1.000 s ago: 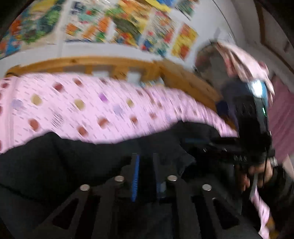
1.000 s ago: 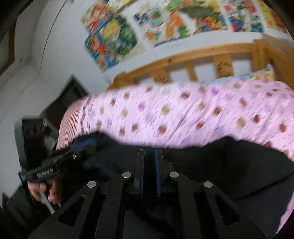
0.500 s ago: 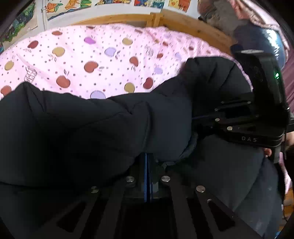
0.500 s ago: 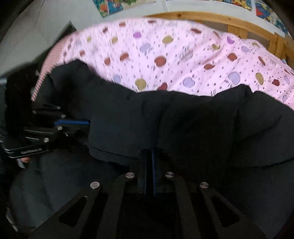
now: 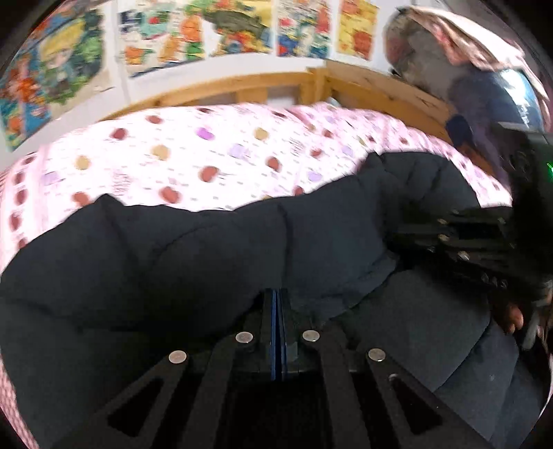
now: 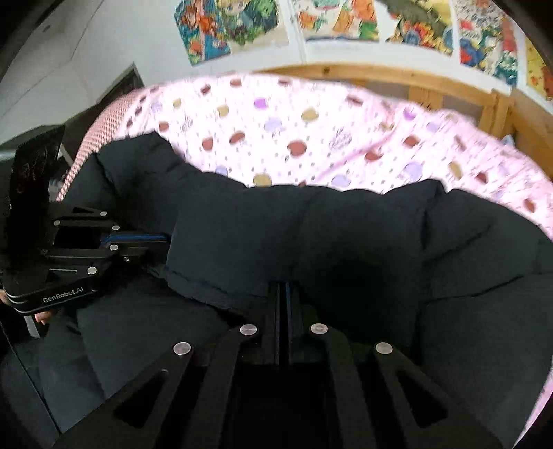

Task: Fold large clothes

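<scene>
A large black padded jacket (image 5: 207,248) lies on a pink spotted bedsheet (image 5: 207,152); it also fills the right wrist view (image 6: 311,235). My left gripper (image 5: 278,297) is shut on the jacket's near edge, with a folded layer bulging over its fingers. My right gripper (image 6: 285,290) is shut on the jacket's near edge too. Each gripper shows in the other's view: the right one (image 5: 408,241) at the right, the left one (image 6: 162,240) at the left, both pinching the black fabric.
A wooden bed rail (image 5: 380,86) runs behind the sheet, with colourful posters (image 6: 345,20) on the white wall above. A pile of bedding and a bluish thing (image 5: 484,79) sit at the far right. A dark doorway (image 6: 114,86) is at the left.
Both grippers have tilted up and drawn back a little since half a second ago, so the wall and rail show again. The jacket's folded layer lies lower and flatter on the sheet.
</scene>
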The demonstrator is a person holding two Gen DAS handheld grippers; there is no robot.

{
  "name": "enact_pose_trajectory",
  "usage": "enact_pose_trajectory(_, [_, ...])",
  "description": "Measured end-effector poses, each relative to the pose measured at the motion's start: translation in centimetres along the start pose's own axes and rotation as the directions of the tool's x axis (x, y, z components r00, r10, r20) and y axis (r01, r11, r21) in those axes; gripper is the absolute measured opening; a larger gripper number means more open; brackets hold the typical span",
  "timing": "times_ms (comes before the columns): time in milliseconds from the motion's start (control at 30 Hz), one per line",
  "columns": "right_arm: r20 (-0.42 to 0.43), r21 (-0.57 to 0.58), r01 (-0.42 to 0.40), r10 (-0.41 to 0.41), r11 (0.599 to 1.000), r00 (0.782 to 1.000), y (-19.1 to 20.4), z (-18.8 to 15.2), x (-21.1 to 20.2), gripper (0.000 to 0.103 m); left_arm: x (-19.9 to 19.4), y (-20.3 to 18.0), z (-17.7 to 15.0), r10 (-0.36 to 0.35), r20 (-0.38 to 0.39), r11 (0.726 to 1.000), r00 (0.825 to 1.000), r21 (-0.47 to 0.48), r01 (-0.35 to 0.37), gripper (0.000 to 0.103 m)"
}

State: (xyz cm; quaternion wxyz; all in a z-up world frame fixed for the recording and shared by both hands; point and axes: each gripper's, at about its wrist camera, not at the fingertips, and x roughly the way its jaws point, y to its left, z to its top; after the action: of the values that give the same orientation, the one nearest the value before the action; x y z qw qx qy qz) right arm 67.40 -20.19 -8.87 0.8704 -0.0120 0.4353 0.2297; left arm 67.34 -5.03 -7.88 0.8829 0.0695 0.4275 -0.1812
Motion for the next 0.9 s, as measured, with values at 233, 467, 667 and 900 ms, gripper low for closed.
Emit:
enact_pose_trajectory(233, [0.077, 0.004, 0.074, -0.075, 0.997, 0.994, 0.4, 0.1, -4.4, 0.004, -3.5, 1.2, -0.6, 0.054, 0.061, 0.994, 0.997, -0.094, -0.048, 0.017])
enact_pose_trajectory(467, [0.163, 0.041, 0.125, -0.13, 0.991, 0.978, -1.3, -0.4, -10.5, 0.06, -8.8, 0.7, -0.6, 0.073, 0.184, 0.985, 0.98, -0.166, -0.042, 0.066])
enact_pose_trajectory(667, [0.236, 0.073, 0.141, -0.154, 0.987, 0.96, -1.0, -0.9, -15.7, 0.061, -13.0, -0.5, -1.1, 0.099, 0.245, 0.98, 0.964, -0.192, -0.052, 0.089])
enact_pose_trajectory(900, [0.291, 0.092, 0.147, -0.168, 0.985, 0.942, -0.1, -2.5, -20.4, 0.084, -17.8, -1.8, -2.9, 0.126, 0.312, 0.972, 0.942, -0.229, -0.054, 0.102])
